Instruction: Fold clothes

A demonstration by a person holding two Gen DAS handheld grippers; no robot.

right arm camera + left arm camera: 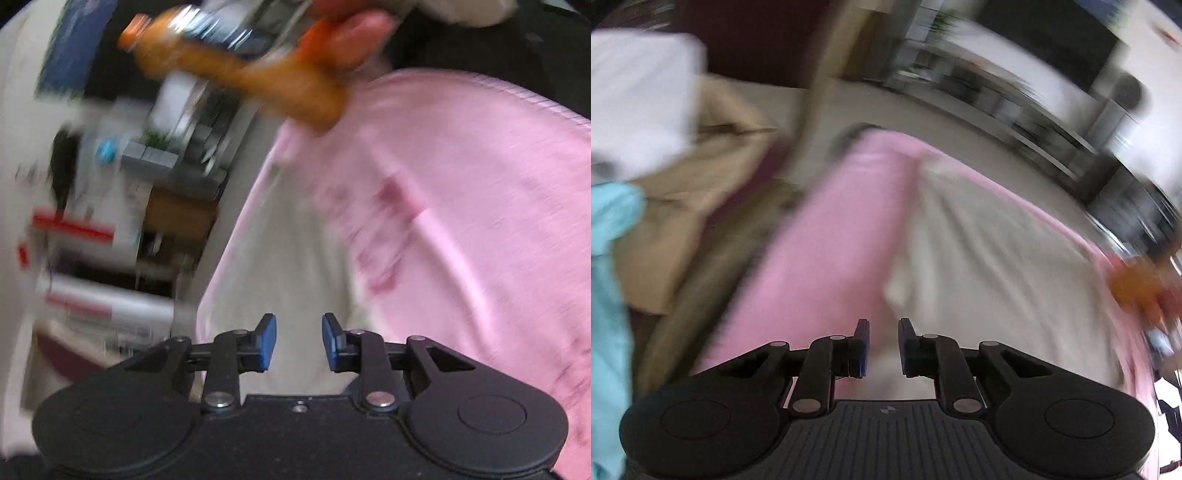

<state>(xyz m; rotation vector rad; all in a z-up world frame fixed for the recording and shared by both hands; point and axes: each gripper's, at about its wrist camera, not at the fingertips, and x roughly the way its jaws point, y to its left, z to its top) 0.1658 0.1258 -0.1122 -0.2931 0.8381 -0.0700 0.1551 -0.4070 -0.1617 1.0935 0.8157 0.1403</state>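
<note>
My left gripper (883, 347) and right gripper (299, 341) both stand narrowly parted with nothing between the pads, poised just above the pink garment (820, 236), which lies half turned back to show its pale inside (990, 251). I'd pinch a hem edge squarely and lift both corners evenly. Blur hides the bed's edges, and the beige clothes (701, 184) beyond are indistinct.

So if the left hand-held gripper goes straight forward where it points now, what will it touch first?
Most likely the pink cloth garment, near its whitish inner fabric. The left hand-held gripper has a gap between its fingers; blur leaves depth unclear.
</note>
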